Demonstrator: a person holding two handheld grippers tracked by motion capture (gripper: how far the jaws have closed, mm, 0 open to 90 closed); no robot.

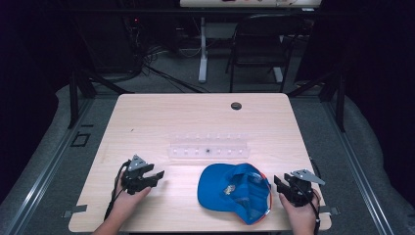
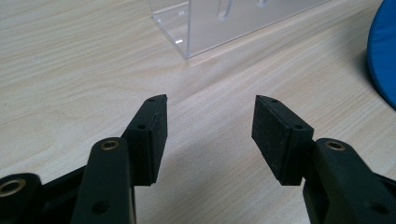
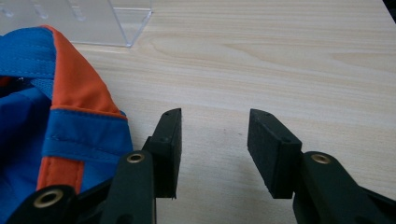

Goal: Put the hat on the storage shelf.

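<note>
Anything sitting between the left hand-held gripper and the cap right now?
No, that stretch is bare. In the high view only wood tabletop separates the left hand-held gripper from the cap; the clear rack lies farther back.

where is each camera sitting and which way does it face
High view: above the person's side, looking forward and down on the table; both hands, left gripper, right gripper show.
Left gripper view: rides that gripper, facing the clear rack; open jaws.
Right gripper view: rides that gripper beside the blue cap; open jaws.
Shared: all show rack and cap.
</note>
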